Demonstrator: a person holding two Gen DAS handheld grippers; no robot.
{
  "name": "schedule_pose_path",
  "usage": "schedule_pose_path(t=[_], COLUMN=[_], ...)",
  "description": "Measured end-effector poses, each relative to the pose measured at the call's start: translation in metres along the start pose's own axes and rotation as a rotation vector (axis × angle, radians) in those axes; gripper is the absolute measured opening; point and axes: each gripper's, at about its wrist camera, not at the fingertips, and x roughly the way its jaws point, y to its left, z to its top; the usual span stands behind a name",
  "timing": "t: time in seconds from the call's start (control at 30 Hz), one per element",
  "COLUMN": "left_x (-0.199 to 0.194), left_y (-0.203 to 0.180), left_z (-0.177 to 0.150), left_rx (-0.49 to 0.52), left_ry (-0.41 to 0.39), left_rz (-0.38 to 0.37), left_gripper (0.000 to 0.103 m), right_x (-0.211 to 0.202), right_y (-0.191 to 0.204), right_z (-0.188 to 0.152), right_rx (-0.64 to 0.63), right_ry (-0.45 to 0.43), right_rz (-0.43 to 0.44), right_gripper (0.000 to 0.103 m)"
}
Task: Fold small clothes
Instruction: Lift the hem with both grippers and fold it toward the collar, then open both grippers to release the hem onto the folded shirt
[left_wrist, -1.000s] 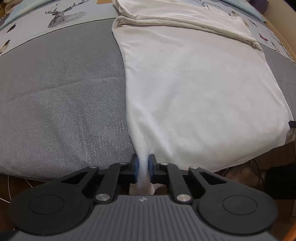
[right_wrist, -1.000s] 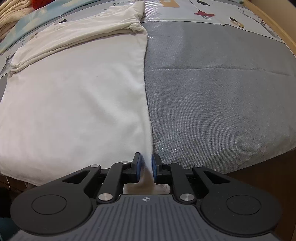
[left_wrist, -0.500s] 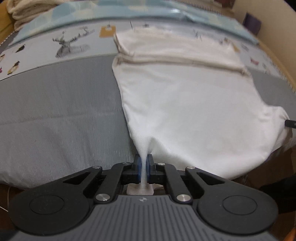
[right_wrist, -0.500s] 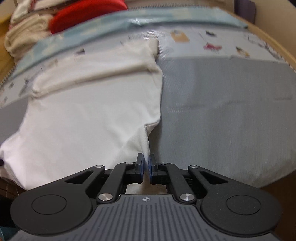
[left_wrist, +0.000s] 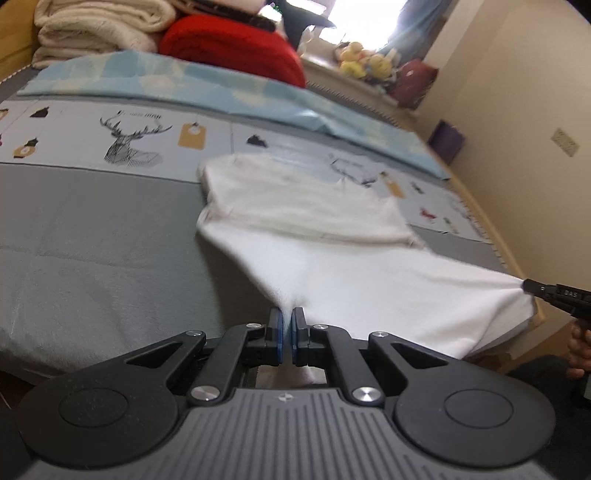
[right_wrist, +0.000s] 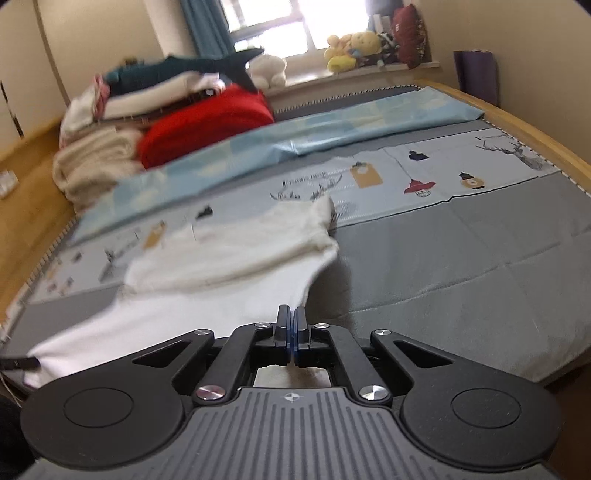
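Note:
A white garment (left_wrist: 332, 236) lies on the grey bed cover (left_wrist: 92, 240), its far part folded flat and its near hem lifted. My left gripper (left_wrist: 287, 330) is shut on the hem's left corner. My right gripper (right_wrist: 291, 332) is shut on the right corner of the same garment (right_wrist: 236, 266). The hem hangs stretched between the two grippers, above the bed's near edge. The right gripper's tip shows at the right edge of the left wrist view (left_wrist: 554, 291), and the left gripper's tip at the left edge of the right wrist view (right_wrist: 16, 363).
A light blue sheet (left_wrist: 221, 92) lies across the bed beyond the garment. Folded cream blankets (left_wrist: 96, 29) and a red blanket (left_wrist: 236, 48) are stacked at the bed's far left. Stuffed toys (right_wrist: 351, 48) sit on the window sill. A wooden bed frame (right_wrist: 517, 125) runs along the right.
Both grippers closed on the hem corners and rose, lifting the near part of the garment off the bed. The views tilted up toward the far side of the room.

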Motion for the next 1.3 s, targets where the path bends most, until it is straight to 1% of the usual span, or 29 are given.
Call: schedule_pose_path(t=[0.07,0.2,0.27,0.4,0.57,0.63,0.7,0.8,0.87,0.93,1.0,1.03,1.1,1.13,1.17,1.2,1.23,1.27,1.3], left_x=[-0.007,-0.002,0.003,0.012,0.034,0.045,0.058,0.089,0.116,0.142,0.159,0.166,0.177,0.18,0.182,0.183,0.185,0.189,0.193], left_y=[-0.002,0.0,0.004,0.007,0.006,0.009,0.014,0.032,0.046,0.063,0.084,0.091,0.101,0.101,0.1,0.097,0.095,0.093,0.09], left_z=[-0.004,-0.002,0.001,0.01,0.03,0.044,0.059,0.088,0.108,0.121,0.126,0.124,0.119,0.118,0.118,0.119,0.118,0.118,0.116], left_rx=[0.0,-0.017,-0.033,-0.054,-0.035,-0.021,-0.013,-0.034,-0.042,-0.081,-0.145,-0.159,-0.181,-0.179,-0.163,-0.14,-0.117,-0.102,-0.094], left_ry=[-0.009,-0.005,0.001,0.009,0.039,0.053,0.064,0.102,0.129,0.145,0.145,0.158,0.225,0.244,0.245,0.245,0.248,0.258,0.266], left_rz=[-0.014,-0.003,0.007,0.002,0.042,0.054,0.062,0.079,0.089,0.076,0.078,0.082,0.108,0.125,0.136,0.144,0.149,0.15,0.151], left_gripper=[0.004,0.004,0.004,0.004,0.004,0.004,0.004,0.004,0.004,0.008,0.008,0.008,0.008,0.012,0.015,0.02,0.025,0.027,0.028], right_x=[-0.013,-0.023,-0.021,-0.005,0.023,0.036,0.05,0.079,0.104,0.131,0.157,0.168,0.182,0.189,0.196,0.198,0.198,0.199,0.201], right_y=[-0.004,-0.006,-0.007,-0.013,-0.011,-0.013,-0.012,-0.011,-0.014,-0.017,-0.021,-0.024,-0.029,-0.033,-0.038,-0.042,-0.045,-0.047,-0.048], right_z=[-0.001,-0.001,0.001,0.008,0.023,0.031,0.041,0.061,0.076,0.088,0.092,0.091,0.079,0.072,0.068,0.067,0.067,0.067,0.066], right_rx=[0.012,0.009,0.014,0.034,-0.038,-0.039,-0.065,-0.105,-0.098,-0.081,-0.07,-0.07,-0.113,-0.131,-0.128,-0.115,-0.11,-0.118,-0.128], right_ry=[-0.008,-0.015,-0.023,-0.016,0.0,0.011,0.027,0.058,0.082,0.104,0.111,0.1,0.093,0.125,0.176,0.196,0.195,0.201,0.209], right_rz=[0.027,0.053,0.064,0.046,-0.024,-0.024,-0.034,-0.063,-0.072,-0.08,-0.096,-0.13,-0.187,-0.201,-0.218,-0.224,-0.21,-0.198,-0.185], right_gripper=[0.0,0.0,0.0,0.0,0.0,0.0,0.0,0.0,0.0,0.0,0.001,0.002,0.002,0.002,0.002,0.002,0.003,0.005,0.011])
